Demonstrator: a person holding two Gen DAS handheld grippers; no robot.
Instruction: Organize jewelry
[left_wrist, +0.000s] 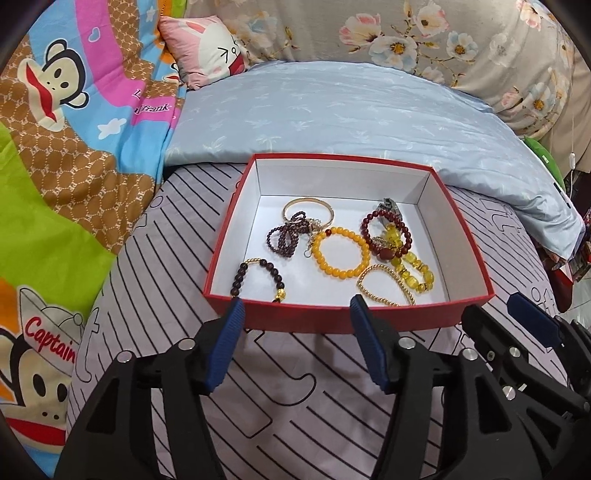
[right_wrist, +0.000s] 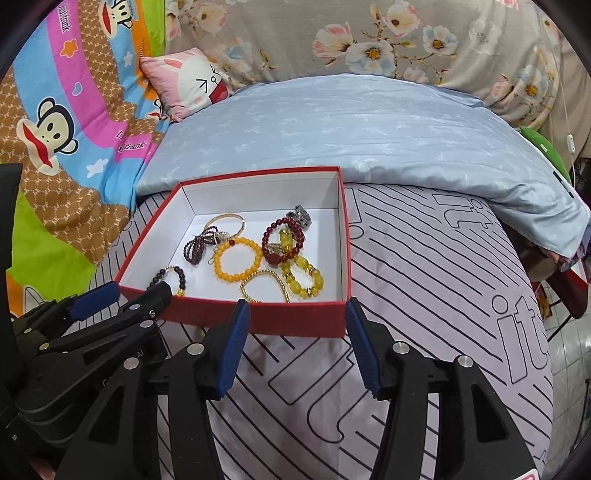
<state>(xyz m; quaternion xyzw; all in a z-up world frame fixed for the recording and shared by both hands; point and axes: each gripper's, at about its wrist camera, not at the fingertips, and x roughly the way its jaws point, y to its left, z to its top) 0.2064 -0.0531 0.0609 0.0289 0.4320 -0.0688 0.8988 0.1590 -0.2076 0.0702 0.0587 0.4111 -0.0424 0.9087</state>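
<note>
so the red box sits on a bed, on a grey sheet with black stripes. right behind the box there's a pale blue quilt bunched up against its back wall, and behind that a floral cover. off to the box's left is a loud cartoon monkey blanket with a small pink pillow at the far corner. nothing is lying on the sheet between the grippers and the box, so the near side is open. to the right of the box the sheet runs bare to the bed edge, where floor tiles show.

inside the box, all on its white floor: an orange bead bracelet about in the middle, a dark bead bracelet with a gold charm near the front left corner, a thin gold bangle and a looped string of small dark beads toward the back left, a dark red bead bracelet and a yellow chunky bead bracelet on the right side overlapping, and a gold bead chain by the front wall.

left gripper is just in front of the box's front wall, jaws apart, nothing in them. right gripper is beside it at the box's front right corner, also spread and empty.
</note>
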